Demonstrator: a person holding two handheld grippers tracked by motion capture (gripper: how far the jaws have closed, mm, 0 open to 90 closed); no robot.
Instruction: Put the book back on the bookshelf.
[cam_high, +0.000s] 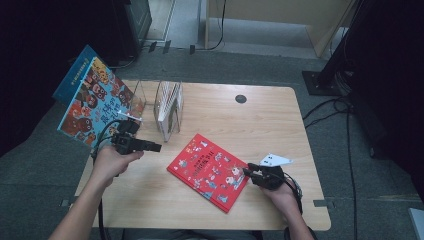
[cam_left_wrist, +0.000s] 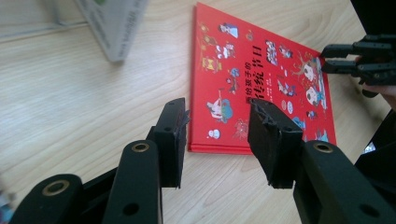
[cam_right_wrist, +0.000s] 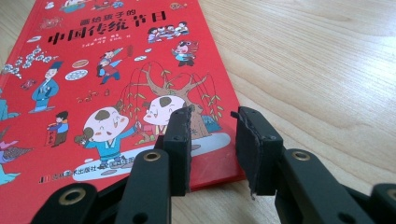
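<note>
Red picture book (cam_high: 210, 171) flat on wooden table (cam_high: 260, 120), cover up. Right gripper (cam_high: 248, 172) part-open at its corner, pinching nothing. Left gripper (cam_high: 156, 147) spread, aimed at opposite edge. Approach step; next: pinch edge, lift.

Black left claw (cam_left_wrist: 217, 135), brass-ringed screw holes, trailing black cables, bare forearms

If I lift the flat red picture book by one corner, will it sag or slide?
The flat red picture book looks hardcover, so probably stiff, with little sag. Its glossy cover may slip on the pale wooden table. The right claw is open at its corner.
</note>
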